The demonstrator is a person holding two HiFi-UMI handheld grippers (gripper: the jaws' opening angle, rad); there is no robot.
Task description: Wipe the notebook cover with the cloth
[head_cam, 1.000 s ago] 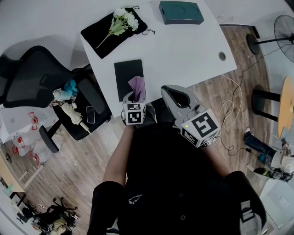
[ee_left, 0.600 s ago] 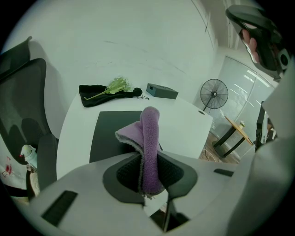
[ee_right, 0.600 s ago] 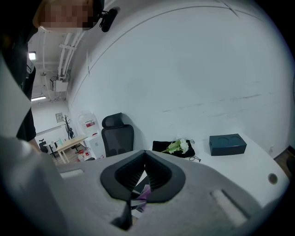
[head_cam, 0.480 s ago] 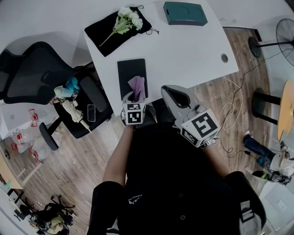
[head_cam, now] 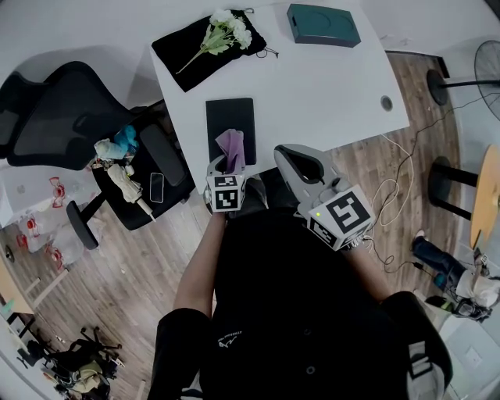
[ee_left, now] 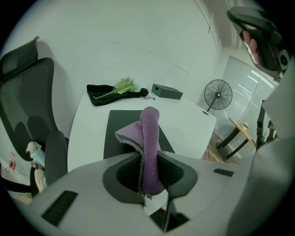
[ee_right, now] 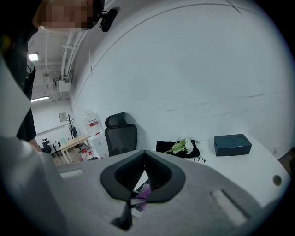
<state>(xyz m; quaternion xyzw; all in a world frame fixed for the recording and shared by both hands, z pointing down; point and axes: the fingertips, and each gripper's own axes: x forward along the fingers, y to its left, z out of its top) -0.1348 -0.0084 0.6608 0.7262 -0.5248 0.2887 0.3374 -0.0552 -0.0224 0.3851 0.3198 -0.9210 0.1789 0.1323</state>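
Note:
A black notebook [head_cam: 230, 123] lies flat near the front edge of the white table [head_cam: 312, 86]; in the left gripper view the notebook [ee_left: 120, 133] sits just beyond the jaws. My left gripper [head_cam: 227, 164] is shut on a purple cloth [head_cam: 231, 147], which sticks up from the jaws over the notebook's near end. The cloth [ee_left: 150, 143] stands as a folded roll between the pads of my left gripper [ee_left: 148, 163]. My right gripper [head_cam: 284, 154] hovers off the table's front edge, right of the notebook. In its own view my right gripper [ee_right: 144, 156] has its jaws meeting, nothing between them.
A black pouch with white flowers [head_cam: 212, 41] and a teal box [head_cam: 323, 24] lie at the table's far side. A black office chair [head_cam: 74, 117] with clutter on its seat stands left of the table. A floor fan [head_cam: 486, 56] and cables are on the wooden floor to the right.
In the head view the table and notebook have drifted slightly right. Both grippers keep their places, and the cloth stays in the left one.

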